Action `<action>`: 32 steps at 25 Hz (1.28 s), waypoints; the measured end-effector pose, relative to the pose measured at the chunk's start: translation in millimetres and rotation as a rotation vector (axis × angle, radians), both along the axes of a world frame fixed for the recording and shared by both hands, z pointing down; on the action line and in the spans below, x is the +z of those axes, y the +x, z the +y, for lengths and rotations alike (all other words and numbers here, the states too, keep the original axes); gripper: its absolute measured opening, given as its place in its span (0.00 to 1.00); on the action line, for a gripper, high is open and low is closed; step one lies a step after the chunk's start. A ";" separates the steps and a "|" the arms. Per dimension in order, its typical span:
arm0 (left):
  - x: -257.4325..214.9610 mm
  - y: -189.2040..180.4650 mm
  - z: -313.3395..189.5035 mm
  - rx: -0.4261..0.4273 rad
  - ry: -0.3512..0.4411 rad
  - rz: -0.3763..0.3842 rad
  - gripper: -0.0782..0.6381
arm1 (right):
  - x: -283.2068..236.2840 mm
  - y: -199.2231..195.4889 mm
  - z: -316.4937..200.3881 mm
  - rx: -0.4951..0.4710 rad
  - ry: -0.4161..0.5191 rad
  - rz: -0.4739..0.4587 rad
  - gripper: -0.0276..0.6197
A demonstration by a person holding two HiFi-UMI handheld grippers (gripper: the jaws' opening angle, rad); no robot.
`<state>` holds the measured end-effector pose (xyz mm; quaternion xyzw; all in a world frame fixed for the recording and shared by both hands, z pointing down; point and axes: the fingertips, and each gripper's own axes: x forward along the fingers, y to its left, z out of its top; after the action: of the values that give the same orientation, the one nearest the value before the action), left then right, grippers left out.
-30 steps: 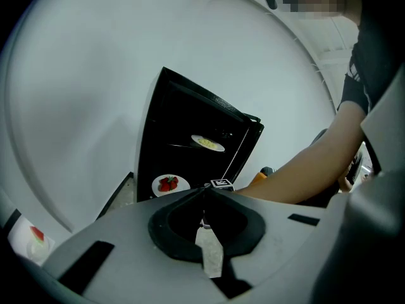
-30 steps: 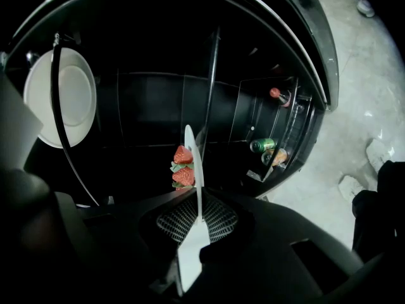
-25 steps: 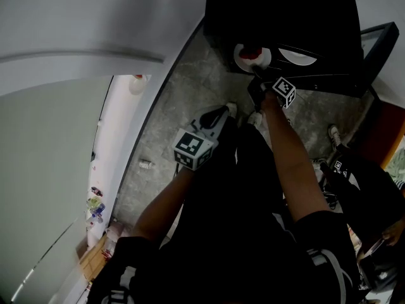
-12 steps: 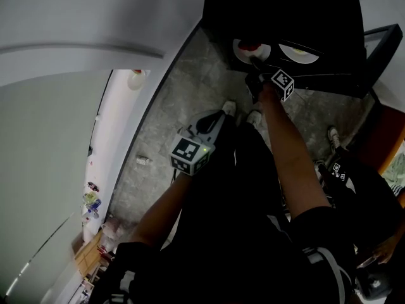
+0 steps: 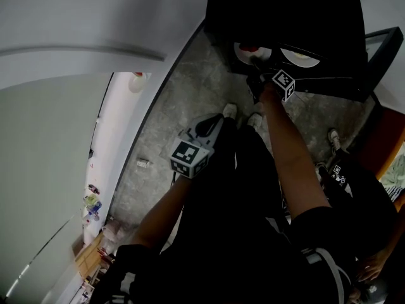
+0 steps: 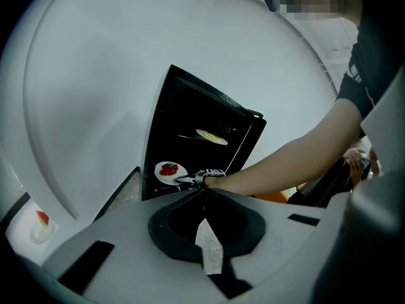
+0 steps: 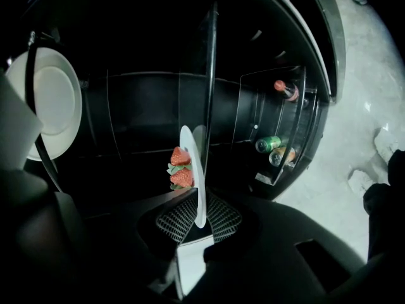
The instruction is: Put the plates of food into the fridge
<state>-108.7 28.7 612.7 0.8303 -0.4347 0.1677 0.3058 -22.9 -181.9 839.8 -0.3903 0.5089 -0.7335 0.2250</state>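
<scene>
I've got the right gripper [image 7: 197, 219] clamped on the strawberry plate [image 7: 200, 182] rim, plate inside the open fridge [image 5: 285, 18], not set down yet. Another plate [image 6: 212, 137] sits on the far shelf. Left gripper [image 6: 204, 192] has its jaws together, empty.

No word, number or brand could be read anywhere. The left marker cube [image 5: 188, 156] and the right marker cube [image 5: 284, 84] in the head view bore only black-and-white square patterns. Labels on the cans [image 7: 271, 144] in the fridge door [image 7: 302, 116], right of the right gripper view, were too small to read.
</scene>
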 end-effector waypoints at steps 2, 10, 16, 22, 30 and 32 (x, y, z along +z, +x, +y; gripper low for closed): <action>-1.1 0.2 -2.2 0.005 0.004 0.001 0.14 | 1.5 2.4 1.0 0.000 -0.004 0.007 0.10; -1.2 2.7 -7.5 0.034 0.000 -0.001 0.14 | 3.0 5.6 -1.8 0.004 -0.003 -0.008 0.13; -1.2 4.8 -10.0 0.050 -0.006 -0.004 0.14 | 4.1 3.6 3.4 0.003 -0.036 -0.014 0.24; 3.0 3.8 -13.0 0.050 -0.012 -0.008 0.14 | 0.9 -5.0 -5.8 0.006 -0.026 -0.024 0.10; 4.0 -3.4 -16.2 0.048 -0.017 -0.013 0.14 | 4.8 -9.6 -13.6 0.002 -0.042 -0.006 0.10; 4.9 -3.4 -16.5 0.046 -0.020 -0.011 0.14 | 5.8 -9.3 -14.5 0.000 -0.044 -0.005 0.10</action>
<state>-112.1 12.2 617.6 0.8362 -0.4152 0.1836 0.3078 -32.2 -196.4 845.6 -0.3932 0.4921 -0.7456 0.2175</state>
